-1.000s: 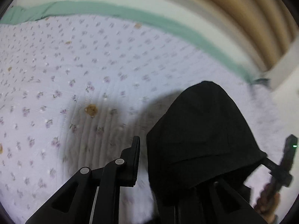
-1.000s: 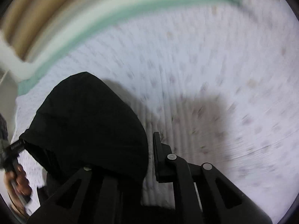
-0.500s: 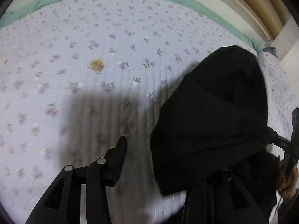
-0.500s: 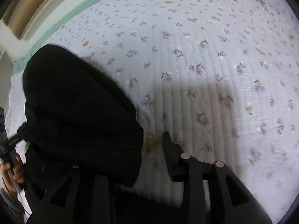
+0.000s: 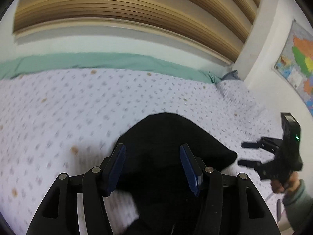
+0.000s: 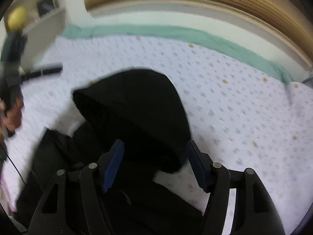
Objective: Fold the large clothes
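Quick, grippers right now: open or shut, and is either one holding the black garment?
Left gripper: open, empty, black garment lying between its fingers.
Right gripper: open, empty, over the same garment.

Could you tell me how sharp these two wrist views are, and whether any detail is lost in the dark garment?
Left wrist view: the floral quilt is motion-smeared, the left gripper sharper. Right wrist view: blur is heavier, smearing the left gripper at the frame's edge. In both, the black garment reads nearly featureless, folds barely visible; fisheye bends the wooden slats.

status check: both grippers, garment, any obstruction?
Left gripper open. Right gripper open. Black garment bunched on the bed, not held. Nothing seen in the way.
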### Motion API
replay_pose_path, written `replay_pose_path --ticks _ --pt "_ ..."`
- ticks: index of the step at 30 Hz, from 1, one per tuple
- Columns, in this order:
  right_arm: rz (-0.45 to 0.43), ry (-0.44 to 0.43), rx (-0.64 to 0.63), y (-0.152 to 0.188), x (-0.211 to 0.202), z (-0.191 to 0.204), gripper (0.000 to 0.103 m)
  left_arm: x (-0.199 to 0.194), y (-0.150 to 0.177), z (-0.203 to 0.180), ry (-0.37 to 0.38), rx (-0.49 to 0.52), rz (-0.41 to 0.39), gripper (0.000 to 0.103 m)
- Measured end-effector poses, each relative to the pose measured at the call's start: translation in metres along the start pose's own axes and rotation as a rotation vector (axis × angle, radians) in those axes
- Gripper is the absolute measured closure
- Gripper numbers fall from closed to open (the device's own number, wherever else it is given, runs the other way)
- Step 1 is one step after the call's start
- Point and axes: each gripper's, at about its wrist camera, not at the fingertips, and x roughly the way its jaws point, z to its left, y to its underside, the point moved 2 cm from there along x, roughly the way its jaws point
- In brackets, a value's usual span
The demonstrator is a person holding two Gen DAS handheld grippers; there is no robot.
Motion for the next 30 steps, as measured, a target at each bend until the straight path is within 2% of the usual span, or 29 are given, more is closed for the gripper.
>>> replay_pose_path --ticks 2,4,5,6,7,8,10,12,13,14,15,16,19,20,22,23,24,27,29,30 --pt "0.001 -0.027 0.041 -0.001 -0.001 -0.008 0.035 0.026 -0.013 0.000 0.008 -0.023 0.034 0.044" --pt "-0.049 -0.041 0.104 -0.017 -0.001 -0.020 0.034 0.059 -0.016 0.002 0.012 -0.032 0.092 0.044" --pt "-0.076 -0.061 0.155 -0.030 0.006 -0.025 0.034 0.077 -0.015 0.004 -0.015 -0.024 0.119 0.044" --pt "-0.086 -0.089 0.192 -0.041 0.015 -0.021 0.034 0.102 -0.005 0.010 -0.041 -0.036 0.179 0.044" --pt "-0.080 -0.129 0.229 -0.052 0.032 -0.021 0.034 0.120 0.005 0.015 -0.038 -0.063 0.222 0.044" --pt "-0.044 -0.153 0.262 -0.061 0.059 -0.020 0.034 0.142 0.018 0.023 -0.030 -0.113 0.280 0.045" --pt "0.043 -0.135 0.288 -0.067 0.110 -0.009 0.035 0.167 0.043 0.040 -0.026 -0.196 0.338 0.045" --pt "0.140 -0.107 0.305 -0.063 0.160 0.002 0.037 0.172 0.057 0.043 -0.034 -0.181 0.301 0.045" --pt "0.205 -0.065 0.305 -0.054 0.188 0.004 0.039 0.172 0.060 0.042 -0.044 -0.161 0.288 0.045" --pt "0.230 -0.049 0.300 -0.047 0.202 0.007 0.038 0.174 0.062 0.039 -0.062 -0.139 0.292 0.045" --pt "0.202 -0.035 0.288 -0.040 0.208 0.009 0.038 0.176 0.062 0.037 -0.073 -0.124 0.294 0.045" --pt "0.173 -0.021 0.272 -0.038 0.205 0.012 0.038 0.177 0.062 0.036 -0.081 -0.112 0.296 0.045" --pt "0.184 -0.008 0.248 -0.034 0.190 0.018 0.038 0.171 0.058 0.035 -0.071 -0.116 0.293 0.045" --pt "0.183 -0.022 0.251 -0.038 0.179 0.017 0.038 0.163 0.055 0.036 -0.057 -0.145 0.298 0.045" --pt "0.150 -0.067 0.272 -0.037 0.149 0.013 0.038 0.139 0.050 0.036 -0.006 -0.193 0.282 0.044" --pt "0.127 -0.075 0.276 -0.035 0.133 0.011 0.038 0.118 0.045 0.034 0.060 -0.218 0.238 0.044" --pt "0.099 -0.082 0.277 -0.031 0.115 0.009 0.038 0.103 0.042 0.032 0.090 -0.226 0.206 0.044" --pt "0.060 -0.066 0.255 -0.010 0.078 0.007 0.038 0.077 0.039 0.031 0.064 -0.190 0.170 0.042" --pt "0.085 -0.032 0.243 0.009 0.072 0.005 0.041 0.083 0.044 0.034 0.031 -0.190 0.192 0.042" --pt "0.104 -0.031 0.248 0.016 0.076 0.002 0.045 0.095 0.051 0.041 -0.001 -0.210 0.233 0.042"
